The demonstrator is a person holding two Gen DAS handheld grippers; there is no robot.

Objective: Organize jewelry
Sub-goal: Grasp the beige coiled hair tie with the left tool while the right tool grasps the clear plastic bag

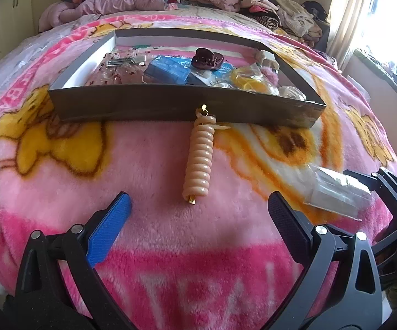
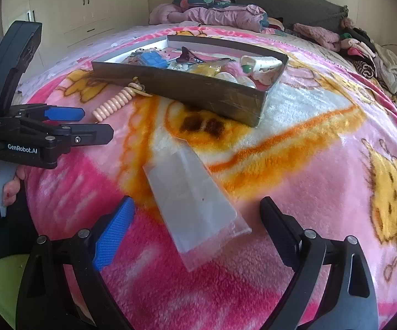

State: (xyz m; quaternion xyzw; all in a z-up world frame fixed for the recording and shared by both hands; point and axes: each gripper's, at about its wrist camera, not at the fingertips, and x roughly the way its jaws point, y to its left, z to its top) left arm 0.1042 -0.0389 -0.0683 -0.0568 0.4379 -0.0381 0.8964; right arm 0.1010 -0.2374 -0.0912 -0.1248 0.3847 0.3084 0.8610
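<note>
Peach plastic, the spiral hair coil (image 1: 199, 159) lies on the bed's pink blanket (image 1: 60, 181), its far end touching the near wall of the grey box (image 1: 171, 104). It looks light, springy and smooth, likely to roll or stretch; pinching across its middle seems safest. Left hand-held gripper (image 1: 198, 206) hovers spread before it; right hand-held gripper (image 2: 197, 214) is spread around a limp clear plastic bag (image 2: 195, 206).

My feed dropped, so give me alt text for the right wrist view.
The open right gripper points down at a clear plastic pouch lying flat on a pink blanket, the pouch between its fingers but not gripped. Beyond it, a peach coil rests against a dark tray of accessories. The left gripper is at the left edge.
</note>
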